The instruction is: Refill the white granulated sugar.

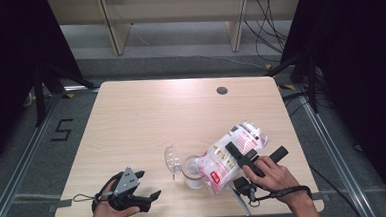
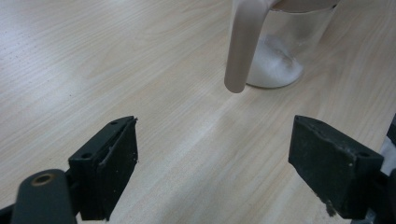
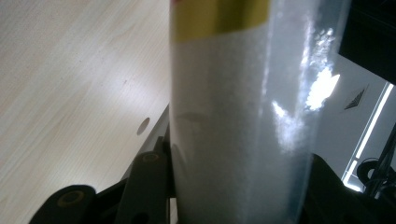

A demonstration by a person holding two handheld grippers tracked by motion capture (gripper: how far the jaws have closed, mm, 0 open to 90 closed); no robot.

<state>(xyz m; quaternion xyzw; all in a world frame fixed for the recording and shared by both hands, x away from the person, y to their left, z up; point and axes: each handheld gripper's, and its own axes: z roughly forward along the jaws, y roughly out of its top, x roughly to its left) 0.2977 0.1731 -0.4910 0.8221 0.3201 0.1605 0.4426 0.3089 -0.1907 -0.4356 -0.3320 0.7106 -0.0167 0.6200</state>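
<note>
The right gripper [image 1: 248, 160] clamps a clear plastic bag of white granules with red-and-yellow print [image 1: 233, 154], its long axis tilted mouth-down over a clear lidded plastic jug [image 1: 192, 172] near the table's [image 1: 146, 116] front edge. The left gripper [image 1: 135, 189], jaws wide and empty, idles at the front-left, the jug just beyond them.

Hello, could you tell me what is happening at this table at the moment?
A person is pouring white granules from a bag into a clear jug near the front edge of the table. The right gripper is clamped on the bag, which is tilted with its lower end over the jug's mouth. The jug already has a layer of white granules at its bottom, and its hinged lid stands open. The left gripper, jaws open and holding nothing, waits to the jug's left.
</note>
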